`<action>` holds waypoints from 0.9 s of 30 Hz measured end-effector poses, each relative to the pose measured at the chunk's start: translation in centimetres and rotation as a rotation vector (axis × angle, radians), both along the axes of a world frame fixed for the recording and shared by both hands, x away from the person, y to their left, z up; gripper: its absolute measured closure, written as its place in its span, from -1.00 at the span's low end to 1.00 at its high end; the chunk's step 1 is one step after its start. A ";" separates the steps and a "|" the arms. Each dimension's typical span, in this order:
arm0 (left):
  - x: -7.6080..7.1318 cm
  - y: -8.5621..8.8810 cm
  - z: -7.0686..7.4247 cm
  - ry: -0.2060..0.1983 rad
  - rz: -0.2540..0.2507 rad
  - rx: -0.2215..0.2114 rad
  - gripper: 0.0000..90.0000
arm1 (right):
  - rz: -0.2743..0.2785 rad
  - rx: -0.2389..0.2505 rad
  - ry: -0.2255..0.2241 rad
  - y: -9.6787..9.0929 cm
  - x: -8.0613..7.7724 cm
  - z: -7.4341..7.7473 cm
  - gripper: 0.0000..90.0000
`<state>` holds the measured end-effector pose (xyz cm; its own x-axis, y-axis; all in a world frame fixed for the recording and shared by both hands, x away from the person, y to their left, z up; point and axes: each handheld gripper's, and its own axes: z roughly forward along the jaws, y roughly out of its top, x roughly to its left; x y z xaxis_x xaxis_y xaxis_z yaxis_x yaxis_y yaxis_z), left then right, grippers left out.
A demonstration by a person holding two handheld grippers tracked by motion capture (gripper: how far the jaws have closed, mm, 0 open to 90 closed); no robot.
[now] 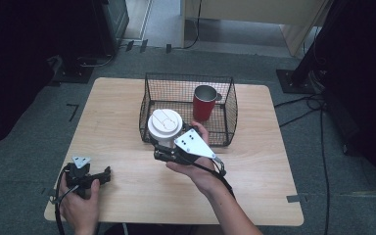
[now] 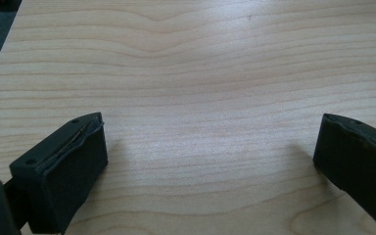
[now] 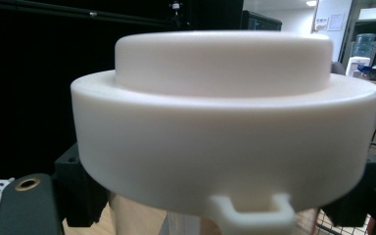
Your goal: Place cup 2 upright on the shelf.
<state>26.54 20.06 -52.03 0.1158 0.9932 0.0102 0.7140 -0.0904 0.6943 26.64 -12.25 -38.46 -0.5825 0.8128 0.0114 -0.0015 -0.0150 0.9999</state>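
Right tongs clamped and raised, left tongs gaping, resting low

The right gripper grips a white-lidded cup beside the wire basket.

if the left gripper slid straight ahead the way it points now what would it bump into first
Probably nothing. The left gripper rests low on the table with its fingers wide apart, and its own view shows bare wood all the way ahead. In the high view it points right, toward the person's right forearm, though that looks raised.
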 end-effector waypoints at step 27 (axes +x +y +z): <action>0.0 0.0 0.0 0.001 -0.001 0.000 -1.00 | -0.083 0.007 -0.031 -0.1 4.1 1.9 -0.65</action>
<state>26.54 20.06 -52.02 0.1166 0.9931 0.0102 0.7149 -0.0911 0.6933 30.76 -12.32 -36.61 -0.5133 0.8582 0.0004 -0.0334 -0.0205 0.9992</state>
